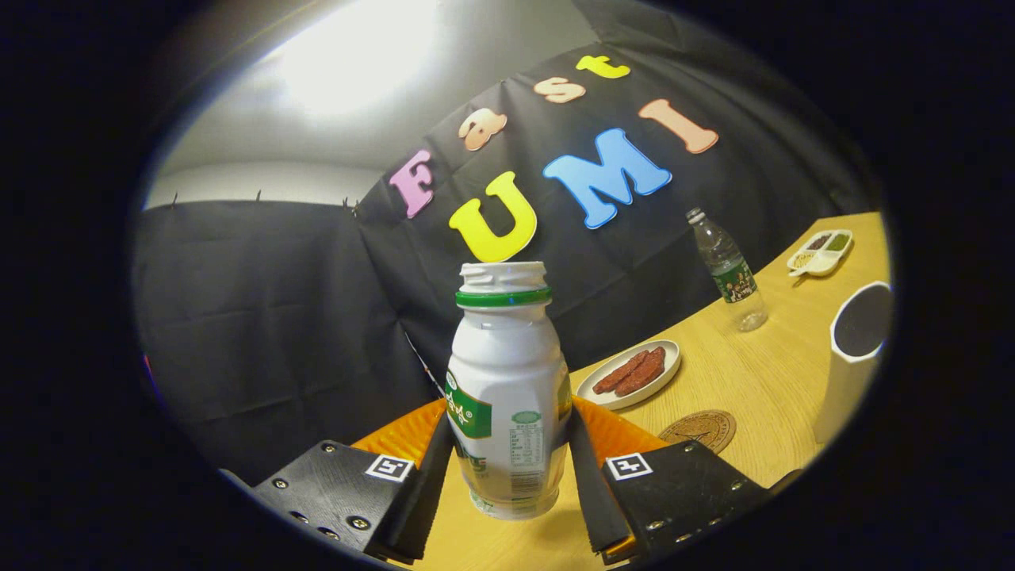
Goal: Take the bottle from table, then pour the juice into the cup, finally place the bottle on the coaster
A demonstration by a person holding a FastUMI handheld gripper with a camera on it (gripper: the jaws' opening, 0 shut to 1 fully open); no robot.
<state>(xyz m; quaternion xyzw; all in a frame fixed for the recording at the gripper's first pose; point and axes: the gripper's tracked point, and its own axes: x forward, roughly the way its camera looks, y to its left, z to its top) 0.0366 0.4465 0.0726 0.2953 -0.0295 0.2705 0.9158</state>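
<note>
Gripper [507, 484] fingers are pressed against both sides of the juice bottle [507, 396], which is held upright between them, lifted off the wooden surface [761, 381]. At two o'clock from the bottle, a plate of sausages [630, 373] is seen, then the coaster [699, 429], and farthest right the white cup [852, 357].

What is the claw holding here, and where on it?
The claw is shut on the white bottle, both fingers pressing its lower body.
</note>
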